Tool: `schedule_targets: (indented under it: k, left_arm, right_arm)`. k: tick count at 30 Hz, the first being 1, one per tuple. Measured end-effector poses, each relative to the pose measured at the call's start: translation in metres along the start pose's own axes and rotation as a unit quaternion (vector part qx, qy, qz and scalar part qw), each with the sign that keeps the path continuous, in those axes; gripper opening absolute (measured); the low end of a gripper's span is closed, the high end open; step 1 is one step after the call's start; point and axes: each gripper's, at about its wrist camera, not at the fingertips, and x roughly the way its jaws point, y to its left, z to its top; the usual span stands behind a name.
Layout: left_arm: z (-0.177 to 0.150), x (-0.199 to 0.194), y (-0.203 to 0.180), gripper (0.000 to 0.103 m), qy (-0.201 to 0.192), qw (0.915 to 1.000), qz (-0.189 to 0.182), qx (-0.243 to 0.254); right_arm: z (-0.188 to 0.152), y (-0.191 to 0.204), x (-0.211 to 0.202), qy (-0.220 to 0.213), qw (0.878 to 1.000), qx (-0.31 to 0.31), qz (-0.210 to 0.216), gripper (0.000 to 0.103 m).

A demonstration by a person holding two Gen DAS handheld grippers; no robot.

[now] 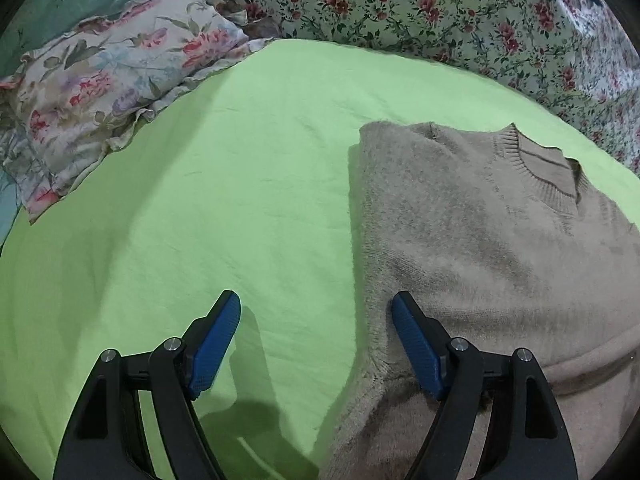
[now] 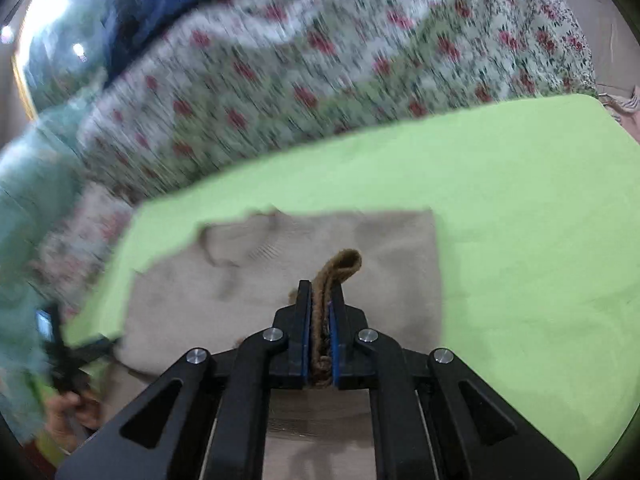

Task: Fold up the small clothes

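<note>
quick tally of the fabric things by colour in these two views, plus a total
beige: 1, the sweater, a fold of it pinched in the right tool
lime green: 1, the sheet
floral print: 2, the pillow and the bedspread
total: 4

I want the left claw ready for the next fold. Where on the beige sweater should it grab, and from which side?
Probably the sweater's long side edge lying between the open left claw's fingers. Come in low from the green sheet side: that edge lies flat and clear, with bare sheet beside it.
</note>
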Motion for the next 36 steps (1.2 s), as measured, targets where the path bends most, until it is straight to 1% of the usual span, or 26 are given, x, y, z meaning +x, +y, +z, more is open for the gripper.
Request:
schedule_targets:
  k: [1,2,3,4,6,8,9,12,13,14,15,16,17,19,21,24,26,27,29,31,32,33,34,36]
  left_arm:
    - [-0.001,0.001,-0.001,0.080,-0.001,1.0000,0.004,0.002]
    - [-0.001,0.001,-0.001,0.080,-0.002,1.0000,0.007,0.004]
    - [-0.001,0.001,-0.002,0.081,-0.003,0.9999,0.010,0.005]
    - [-0.001,0.000,-0.002,0.081,-0.003,0.9999,0.011,0.007]
    - [-0.001,-0.002,-0.002,0.081,-0.001,0.9998,0.016,0.011]
    - [-0.004,-0.009,-0.001,0.081,0.000,0.9997,0.018,0.018]
    - [-0.007,-0.015,-0.001,0.081,0.001,0.9997,0.015,0.021]
    - [-0.021,-0.037,-0.001,0.079,0.005,0.9996,-0.003,0.028]
    - [-0.027,-0.046,0.000,0.079,0.005,0.9994,-0.013,0.030]
    - [-0.035,-0.056,0.001,0.079,0.005,0.9991,-0.026,0.032]
    - [-0.044,-0.066,0.003,0.079,0.004,0.9986,-0.039,0.034]
    - [-0.056,-0.079,0.006,0.079,0.003,0.9977,-0.058,0.035]
    - [-0.064,-0.087,0.008,0.079,0.004,0.9971,-0.068,0.036]
    - [-0.084,-0.104,0.014,0.079,0.006,0.9949,-0.095,0.036]
    - [-0.106,-0.120,0.021,0.080,0.010,0.9920,-0.121,0.035]
    - [-0.132,-0.132,0.031,0.080,0.025,0.9884,-0.147,0.031]
    - [-0.149,-0.139,0.040,0.080,0.035,0.9862,-0.160,0.022]
    - [-0.156,-0.141,0.044,0.080,0.040,0.9846,-0.170,0.016]
    - [-0.174,-0.145,0.053,0.080,0.057,0.9780,-0.201,0.000]
    - [-0.191,-0.148,0.057,0.080,0.076,0.9682,-0.238,-0.007]
    - [-0.201,-0.149,0.057,0.080,0.085,0.9635,-0.254,-0.003]
    - [-0.210,-0.151,0.056,0.080,0.092,0.9608,-0.261,0.005]
    - [-0.219,-0.153,0.053,0.080,0.097,0.9585,-0.267,0.017]
    - [-0.237,-0.159,0.045,0.080,0.104,0.9510,-0.287,0.047]
  right_arm:
    - [-0.008,-0.007,0.016,0.028,0.999,0.002,-0.017,0.009]
    - [-0.013,-0.012,0.024,0.045,0.999,0.005,-0.027,0.009]
    - [-0.023,-0.020,0.034,0.069,0.996,0.008,-0.050,0.009]
    - [-0.031,-0.026,0.037,0.081,0.995,0.010,-0.064,0.009]
    - [-0.037,-0.034,0.026,0.070,0.996,0.025,-0.056,0.009]
    - [-0.040,-0.033,0.006,0.060,0.996,0.024,-0.068,0.009]
    - [-0.040,-0.032,-0.002,0.055,0.996,0.024,-0.068,0.009]
    - [-0.046,-0.029,-0.034,0.045,0.998,0.026,-0.046,0.012]
    - [-0.051,-0.026,-0.049,0.041,0.998,0.023,-0.036,0.016]
    - [-0.054,-0.022,-0.056,0.039,0.999,0.020,-0.030,0.025]
    - [-0.058,-0.018,-0.063,0.036,0.999,0.016,-0.023,0.031]
    - [-0.063,-0.017,-0.071,0.033,0.999,0.015,-0.016,0.041]
    - [-0.072,-0.015,-0.085,0.027,1.000,0.015,-0.003,0.046]
    - [-0.083,-0.010,-0.098,0.024,0.999,0.019,0.015,0.048]
    - [-0.093,-0.010,-0.105,0.030,0.999,0.023,0.027,0.048]
    - [-0.110,-0.012,-0.119,0.036,0.998,0.025,0.047,0.050]
    - [-0.121,-0.012,-0.129,0.037,0.997,0.027,0.062,0.056]
    - [-0.126,-0.013,-0.133,0.038,0.996,0.026,0.070,0.058]
    - [-0.137,-0.016,-0.142,0.042,0.995,0.027,0.090,0.063]
    - [-0.148,-0.019,-0.150,0.048,0.993,0.026,0.107,0.064]
    - [-0.153,-0.021,-0.154,0.052,0.992,0.025,0.115,0.064]
    - [-0.158,-0.023,-0.158,0.056,0.991,0.025,0.120,0.065]
    - [-0.164,-0.028,-0.163,0.064,0.989,0.024,0.129,0.065]
    - [-0.175,-0.035,-0.173,0.078,0.987,0.021,0.142,0.066]
